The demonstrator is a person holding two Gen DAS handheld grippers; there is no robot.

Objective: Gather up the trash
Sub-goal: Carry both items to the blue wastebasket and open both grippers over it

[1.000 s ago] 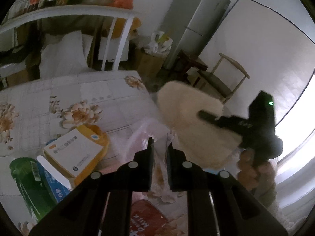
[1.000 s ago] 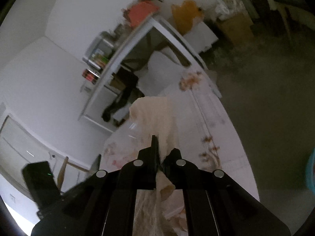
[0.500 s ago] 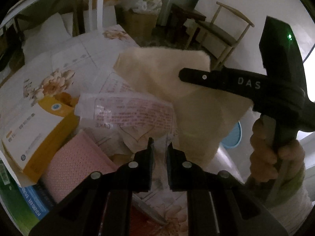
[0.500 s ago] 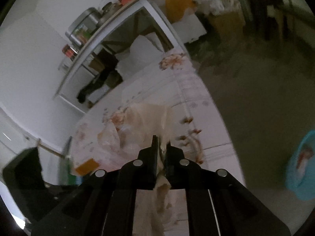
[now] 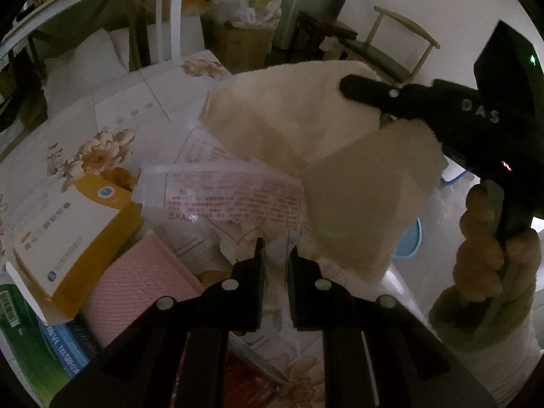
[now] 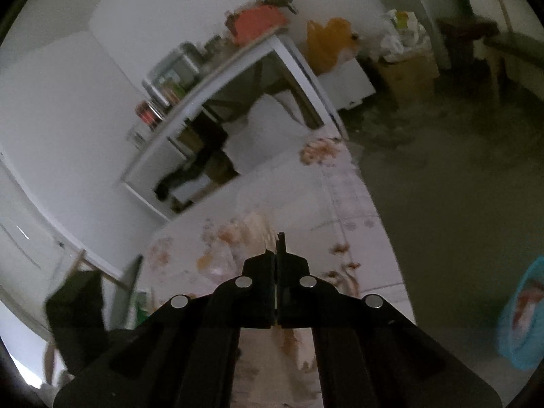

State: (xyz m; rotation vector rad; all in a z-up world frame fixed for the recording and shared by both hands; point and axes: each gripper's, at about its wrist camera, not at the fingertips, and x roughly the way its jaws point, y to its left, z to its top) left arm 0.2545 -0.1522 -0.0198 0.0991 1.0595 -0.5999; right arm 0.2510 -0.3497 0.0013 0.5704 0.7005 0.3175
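Observation:
On the flowered table (image 5: 112,119), my left gripper (image 5: 276,245) points down at a trash pile. Its fingers are shut on a clear plastic wrapper with red print (image 5: 231,197) that rises from the narrow gap between them. My right gripper (image 5: 350,85), held by a hand (image 5: 482,255), reaches in from the right, shut on a beige paper napkin (image 5: 306,129) that hangs over the wrapper. In the right wrist view the right gripper (image 6: 276,251) has its jaws pressed together. Only a sliver of the napkin (image 6: 267,234) shows at the tips.
A yellow-and-white box (image 5: 68,238), a pink cloth (image 5: 136,282), a green packet (image 5: 17,323), a blue box (image 5: 61,343) and a red packet (image 5: 244,384) crowd the table's near left. A blue basket (image 6: 523,316) stands on the floor beyond the table edge. Behind are a white shelf (image 6: 238,68) and a chair (image 5: 391,47).
My left gripper has dropped toward the table and tilted down, still holding the wrapper. The right gripper with the napkin now looms nearer; in its own view the napkin sank below the fingers.

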